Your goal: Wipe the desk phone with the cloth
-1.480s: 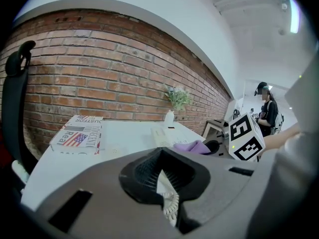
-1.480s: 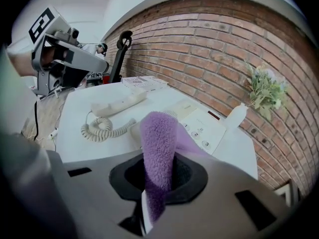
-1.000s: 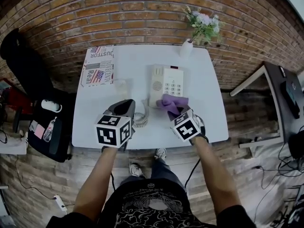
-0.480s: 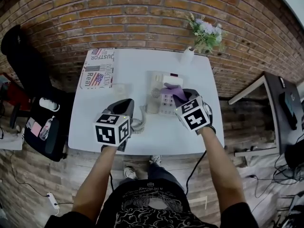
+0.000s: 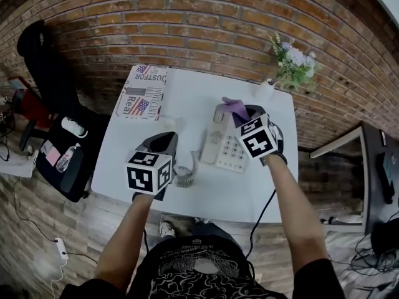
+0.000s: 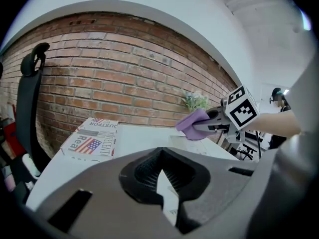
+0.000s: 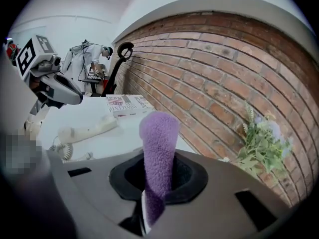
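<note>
on the desk (image 5: 193,98): one desk phone (image 5: 232,151) sits near the middle, its keypad facing up and its handset (image 5: 211,143) along its left side.
cord: one coiled cord (image 5: 184,176) trails off the phone's near left corner towards the person.
cloth: one purple cloth (image 5: 234,108), bunched into a roll that sticks out past the jaw tips, probably so that soft fabric meets the phone before hard plastic does.
right hand-held gripper (image 5: 244,113): pinching the cloth, with the roll standing up between its jaws in the right gripper view.
cloth position: over the far end of the phone, towards the wall; i cannot tell whether it touches the casing.
likely step: a wiping pass along the phone's top, judging by where the cloth is held.
left hand-held gripper (image 5: 163,141): jaws pressed close together with nothing between them. it hangs just left of the cord, clear of the phone, probably to leave the wiping path free.
hand-held grippers: two, one carrying the cloth and one carrying nothing.
newspaper (image 5: 143,92): one, flat at the far left corner, well apart from the phone.
flowers (image 5: 292,62): one bunch in one small white vase (image 5: 265,91), at the far right corner.
chair (image 5: 43,58): one, black, off the desk's left end.
</note>
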